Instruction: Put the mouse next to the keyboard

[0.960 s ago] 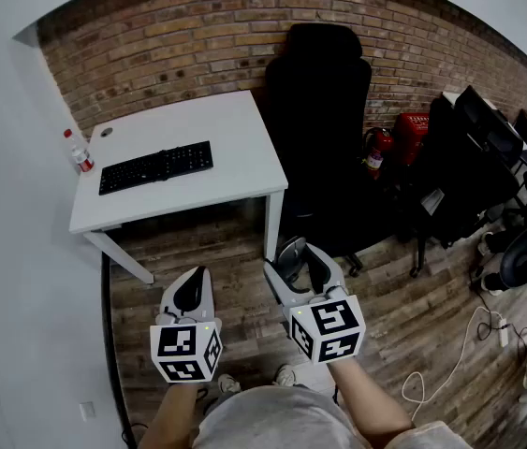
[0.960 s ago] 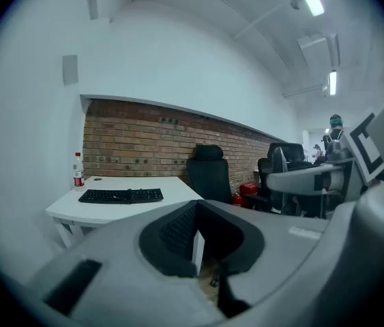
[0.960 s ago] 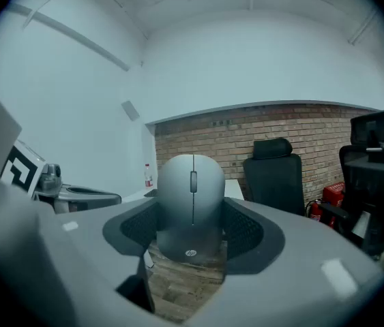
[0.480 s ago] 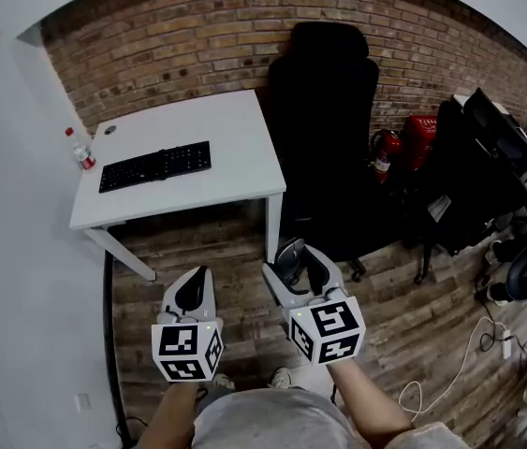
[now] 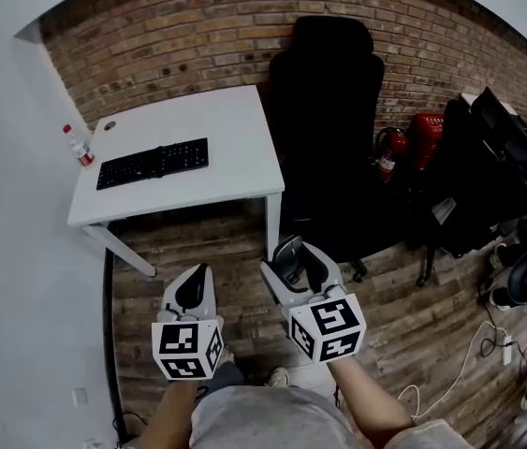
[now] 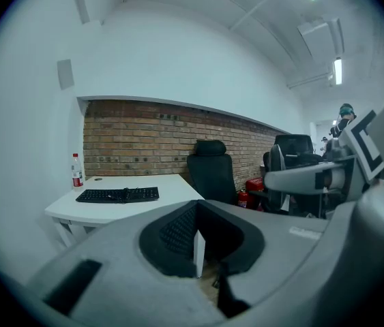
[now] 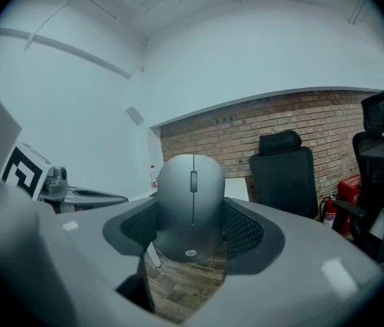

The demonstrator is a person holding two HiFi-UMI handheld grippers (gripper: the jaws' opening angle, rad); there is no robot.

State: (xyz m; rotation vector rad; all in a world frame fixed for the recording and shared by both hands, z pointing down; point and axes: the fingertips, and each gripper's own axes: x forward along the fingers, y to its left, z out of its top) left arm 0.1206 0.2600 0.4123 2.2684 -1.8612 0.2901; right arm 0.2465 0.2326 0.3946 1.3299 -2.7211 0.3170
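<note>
A grey mouse (image 7: pixel 190 206) is clamped between the jaws of my right gripper (image 7: pixel 192 231), held over the wooden floor in front of the desk; in the head view the mouse (image 5: pixel 290 255) shows between that right gripper's (image 5: pixel 296 267) jaws. My left gripper (image 5: pixel 191 293) is shut with nothing in it, hanging over the floor to the left; its jaws meet in the left gripper view (image 6: pixel 199 245). A black keyboard (image 5: pixel 153 164) lies on the white desk (image 5: pixel 228 131), also seen as the keyboard (image 6: pixel 119 195) far ahead.
A black office chair (image 5: pixel 329 110) stands right of the desk. A small bottle (image 5: pixel 78 145) sits at the desk's left edge. A red fire extinguisher (image 5: pixel 389 152) and more dark chairs (image 5: pixel 488 171) crowd the right side. A brick wall (image 5: pixel 179 45) runs behind.
The view has shifted slightly; desk and chair sit a little higher and to the right in frame. Both grippers keep their poses, the mouse still held.
</note>
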